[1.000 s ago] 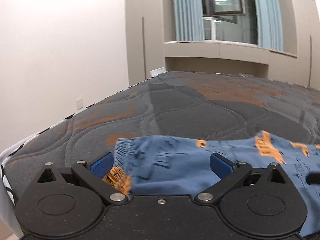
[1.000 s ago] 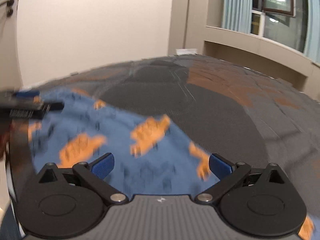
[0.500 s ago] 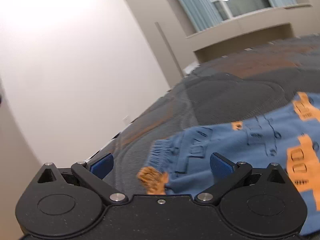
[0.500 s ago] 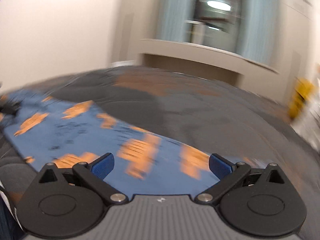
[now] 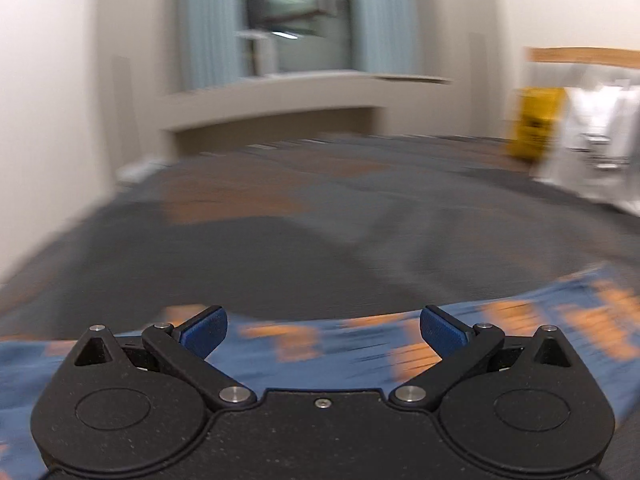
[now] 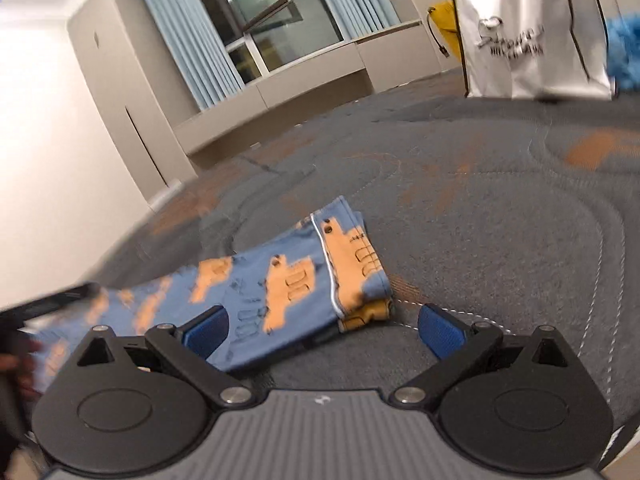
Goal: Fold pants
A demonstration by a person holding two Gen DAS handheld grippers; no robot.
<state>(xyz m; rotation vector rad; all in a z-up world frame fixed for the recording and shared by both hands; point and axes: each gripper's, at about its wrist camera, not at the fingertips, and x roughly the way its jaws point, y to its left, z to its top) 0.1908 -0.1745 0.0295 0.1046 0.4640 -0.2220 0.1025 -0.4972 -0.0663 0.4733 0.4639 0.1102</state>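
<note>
Blue pants with orange truck prints (image 6: 296, 280) lie flat on the grey quilted mattress (image 6: 500, 220), cuff end toward the right. My right gripper (image 6: 322, 330) is open and empty, hovering over the cuff end. In the left wrist view the pants (image 5: 320, 344) lie blurred across the bottom, under my left gripper (image 5: 322, 330), which is open and empty. The left gripper's dark edge (image 6: 44, 304) shows at the far left of the right wrist view.
A white drawstring bag (image 6: 528, 28) stands on the far right of the mattress, with a yellow bag (image 5: 534, 124) behind it and something fluffy blue (image 6: 624, 52) beside it. A window with blue curtains (image 6: 256, 36) is beyond the bed.
Both grippers have swung to the right along the pants. The right wrist view now shows the cuff end and the white bag. Both stay open.
</note>
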